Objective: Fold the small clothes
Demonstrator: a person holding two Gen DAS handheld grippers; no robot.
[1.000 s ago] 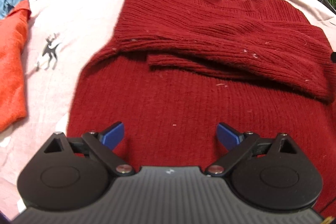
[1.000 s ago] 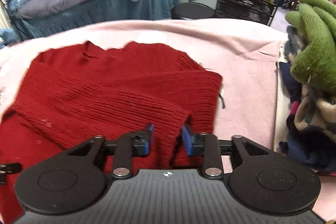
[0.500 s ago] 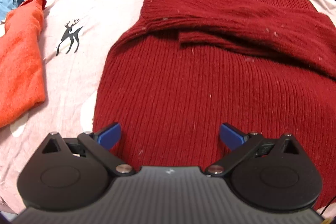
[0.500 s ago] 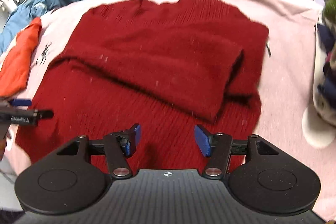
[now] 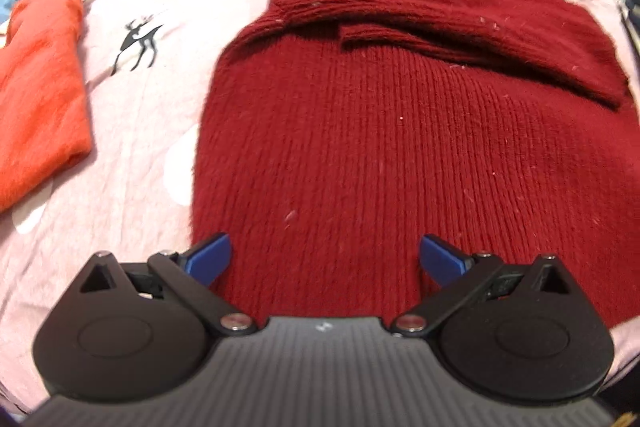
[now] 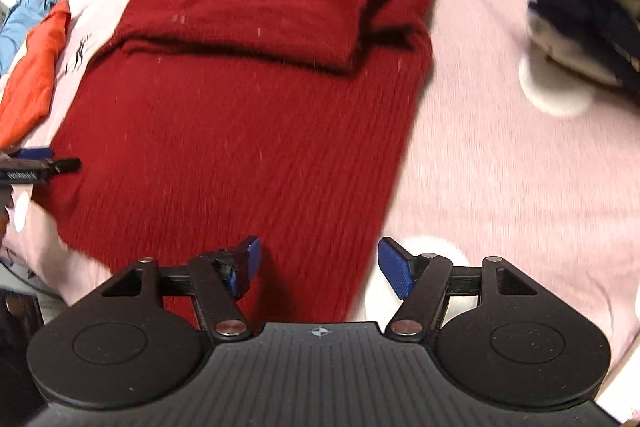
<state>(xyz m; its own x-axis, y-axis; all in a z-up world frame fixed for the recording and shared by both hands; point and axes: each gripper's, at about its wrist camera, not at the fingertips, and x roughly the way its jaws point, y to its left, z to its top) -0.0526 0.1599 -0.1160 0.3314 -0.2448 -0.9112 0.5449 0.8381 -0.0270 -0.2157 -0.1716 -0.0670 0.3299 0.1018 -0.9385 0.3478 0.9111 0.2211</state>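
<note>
I count one dark red sweater point(image 5: 400, 155), with two sleeves folded across its chest, at twelve o'clock from my tongs. One orange garment point(image 5: 40, 83) lies at ten o'clock. One black deer print point(image 5: 138, 43) marks the pink bed sheet point(image 6: 500, 167). I hold two tongs: the left tongs point(image 5: 325, 259) and the right tongs point(image 6: 319, 267), each with two blue pads. One blurred heap of clothes point(image 6: 580, 7) sits at two o'clock.
</note>
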